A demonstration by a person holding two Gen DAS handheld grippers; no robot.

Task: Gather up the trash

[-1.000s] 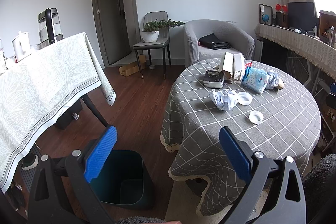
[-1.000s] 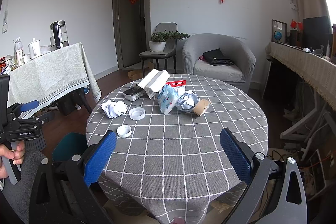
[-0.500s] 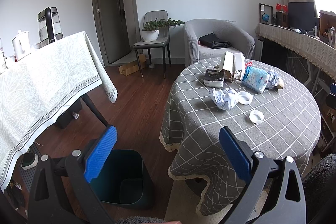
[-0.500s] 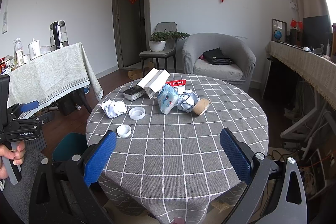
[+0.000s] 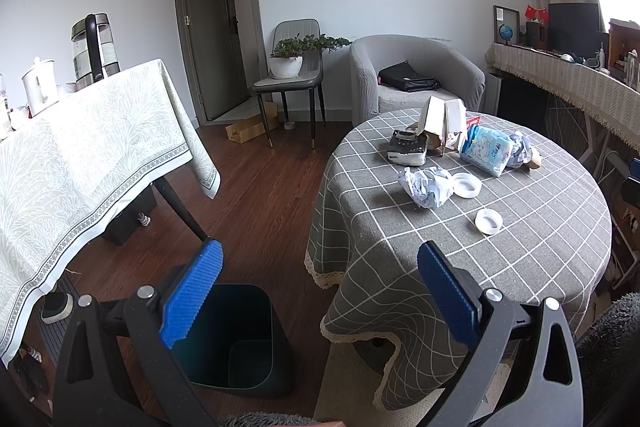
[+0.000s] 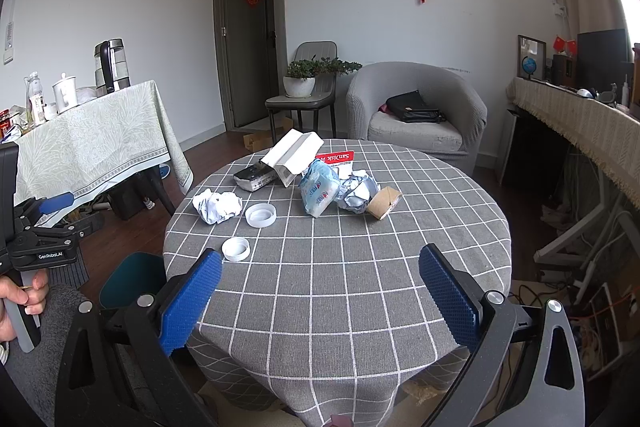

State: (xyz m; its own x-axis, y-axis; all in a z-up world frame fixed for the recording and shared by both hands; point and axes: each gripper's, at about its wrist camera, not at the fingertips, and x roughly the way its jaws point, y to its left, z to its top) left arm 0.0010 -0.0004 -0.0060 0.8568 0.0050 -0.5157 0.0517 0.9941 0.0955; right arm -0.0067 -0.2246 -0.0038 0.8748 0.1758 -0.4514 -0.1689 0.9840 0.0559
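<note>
Both the left gripper (image 5: pixel 318 289) and the right gripper (image 6: pixel 320 291) hang level with blue fingers (image 6: pixel 191 301) spread wide, holding nothing.

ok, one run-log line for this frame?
phase: pre-grasp | left hand-held gripper: open, above bin | right hand-held gripper: open, empty | trash on round table: untouched

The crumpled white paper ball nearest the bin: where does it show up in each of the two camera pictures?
Left wrist view: crumpled paper ball right of centre, on the table's near-left part.
Right wrist view: it sits left of centre, by the table's left edge.
Shared landmark: the larger white lid right beside it.
</note>
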